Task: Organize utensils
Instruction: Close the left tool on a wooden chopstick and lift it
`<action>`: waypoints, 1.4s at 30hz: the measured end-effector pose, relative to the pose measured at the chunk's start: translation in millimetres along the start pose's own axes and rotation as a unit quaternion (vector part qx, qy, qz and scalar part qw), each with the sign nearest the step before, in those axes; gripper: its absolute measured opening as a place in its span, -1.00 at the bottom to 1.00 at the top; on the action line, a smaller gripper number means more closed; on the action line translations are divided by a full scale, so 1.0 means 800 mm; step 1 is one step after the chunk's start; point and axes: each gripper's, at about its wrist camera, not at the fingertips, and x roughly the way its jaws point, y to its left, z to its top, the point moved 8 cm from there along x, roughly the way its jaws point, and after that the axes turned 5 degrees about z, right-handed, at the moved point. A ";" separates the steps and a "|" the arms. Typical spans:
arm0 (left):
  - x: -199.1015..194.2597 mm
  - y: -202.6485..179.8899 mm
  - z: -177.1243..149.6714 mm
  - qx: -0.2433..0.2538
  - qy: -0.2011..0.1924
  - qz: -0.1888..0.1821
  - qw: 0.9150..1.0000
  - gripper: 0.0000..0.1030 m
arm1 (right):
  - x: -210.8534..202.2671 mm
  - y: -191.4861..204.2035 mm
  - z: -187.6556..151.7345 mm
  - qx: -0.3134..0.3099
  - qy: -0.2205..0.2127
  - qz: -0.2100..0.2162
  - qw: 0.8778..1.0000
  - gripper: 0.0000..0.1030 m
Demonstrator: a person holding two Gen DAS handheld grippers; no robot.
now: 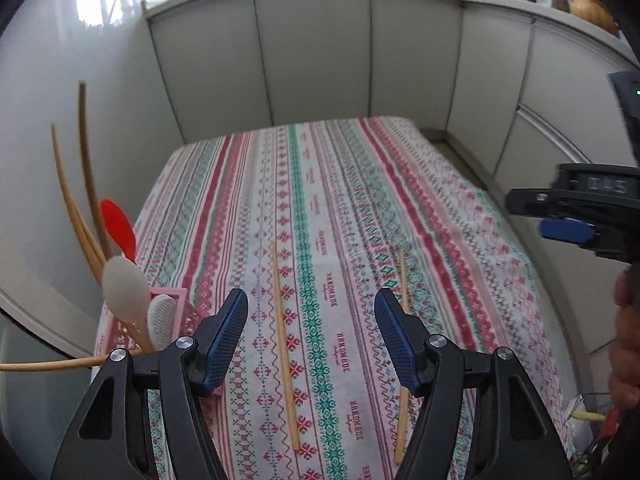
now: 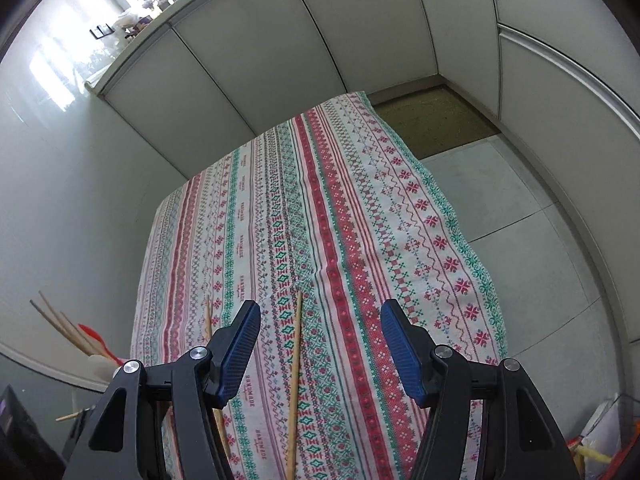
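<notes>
Two wooden chopsticks lie apart on the patterned tablecloth (image 1: 344,200). In the left wrist view one chopstick (image 1: 284,352) lies between my open left gripper's (image 1: 312,312) fingers and the other chopstick (image 1: 402,400) passes under the right finger. A pink utensil holder (image 1: 176,300) at the table's left edge holds wooden chopsticks (image 1: 76,208), a red spoon (image 1: 118,228) and white spoons (image 1: 124,286). In the right wrist view my right gripper (image 2: 320,320) is open and empty above one chopstick (image 2: 294,392); the other chopstick (image 2: 208,320) is partly hidden by its left finger. The right gripper (image 1: 576,216) also shows at the left view's right edge.
Grey cabinet panels (image 1: 312,48) wall the table at the back and left. The tablecloth (image 2: 320,220) hangs over the right edge above a tiled floor (image 2: 500,184). A bag with items (image 2: 600,440) sits on the floor at the lower right.
</notes>
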 end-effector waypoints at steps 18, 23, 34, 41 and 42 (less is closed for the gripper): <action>0.153 0.034 0.000 0.003 0.113 0.047 0.992 0.32 | 0.075 0.007 -0.039 0.010 0.085 0.023 0.996 -0.03; 0.166 0.032 0.001 0.011 0.113 0.054 0.992 0.31 | 0.079 0.012 -0.039 0.011 0.087 0.031 0.996 -0.05; 0.179 0.018 -0.007 0.002 0.128 0.012 0.992 -0.87 | 0.084 0.009 -0.042 0.006 0.091 0.030 0.995 -0.13; 0.157 -0.001 -0.002 -0.019 0.124 -0.054 0.991 -0.88 | 0.093 0.009 -0.047 -0.002 0.103 0.032 0.994 -0.17; 0.152 -0.002 0.000 -0.023 0.120 -0.062 0.991 -0.88 | 0.096 0.010 -0.048 -0.005 0.105 0.031 0.994 -0.17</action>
